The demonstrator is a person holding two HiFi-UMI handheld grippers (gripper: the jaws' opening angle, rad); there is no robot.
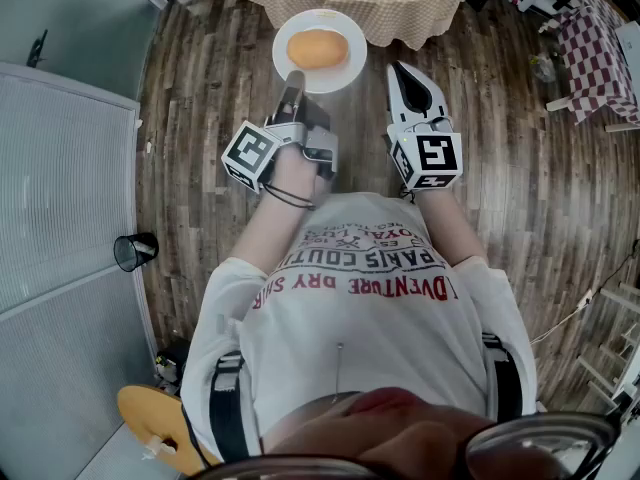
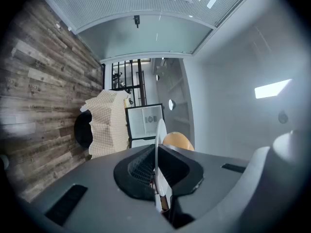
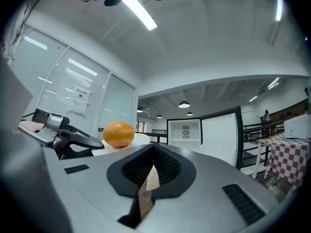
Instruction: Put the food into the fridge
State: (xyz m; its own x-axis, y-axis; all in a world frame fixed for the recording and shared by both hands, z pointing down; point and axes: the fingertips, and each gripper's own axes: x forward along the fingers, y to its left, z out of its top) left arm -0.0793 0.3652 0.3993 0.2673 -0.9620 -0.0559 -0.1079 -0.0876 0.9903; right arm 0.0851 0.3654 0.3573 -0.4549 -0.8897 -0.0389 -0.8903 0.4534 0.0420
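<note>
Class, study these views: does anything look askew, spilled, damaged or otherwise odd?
Nothing spilled or damaged. One oddity: the left gripper clamps the plate by its rim alone, round orange food sitting on top.

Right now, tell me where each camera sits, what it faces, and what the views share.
Head view: on the person's head, looking steeply down at shirt, forearms, the left hand-held gripper clamped on the plate and the shut right hand-held gripper.
Left gripper view: rides that gripper, rolled sideways, looking along its jaws past the plate edge to the open fridge.
Right gripper view: rides that gripper, upright, facing the same fridge over its shut, empty jaws.
Shared: the orange food shows in all three.
</note>
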